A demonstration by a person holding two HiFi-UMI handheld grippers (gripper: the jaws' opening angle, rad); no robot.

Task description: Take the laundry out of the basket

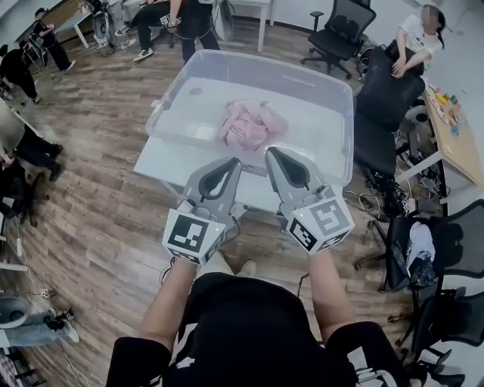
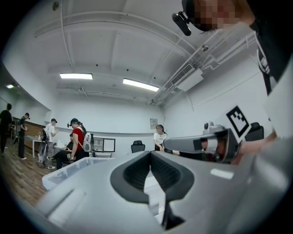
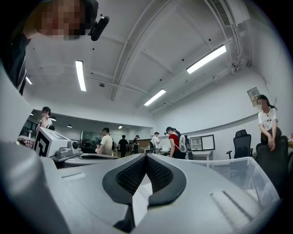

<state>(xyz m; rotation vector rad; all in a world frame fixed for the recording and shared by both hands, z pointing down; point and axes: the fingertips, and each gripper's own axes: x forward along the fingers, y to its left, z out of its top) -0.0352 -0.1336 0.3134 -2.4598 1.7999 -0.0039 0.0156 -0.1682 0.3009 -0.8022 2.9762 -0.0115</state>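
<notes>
A clear plastic basket (image 1: 342, 98) stands on a white table (image 1: 162, 162) in the head view. A pink bundle of laundry (image 1: 249, 125) lies inside it, near the middle. My left gripper (image 1: 235, 162) and right gripper (image 1: 270, 153) are held side by side, level, in front of the basket's near wall. Both are shut with nothing between their jaws. In the left gripper view the left gripper (image 2: 150, 154) shows its tips touching, with the basket's rim (image 2: 68, 170) beyond. The right gripper (image 3: 146, 156) looks the same in its own view, the basket wall (image 3: 247, 176) at its right.
Black office chairs (image 1: 344, 30) and a wooden desk (image 1: 457, 140) stand to the right of the basket. A chair draped with clothes (image 1: 420, 246) is at my near right. Several people stand or sit at the room's far side (image 1: 170, 19). Wood floor lies to the left.
</notes>
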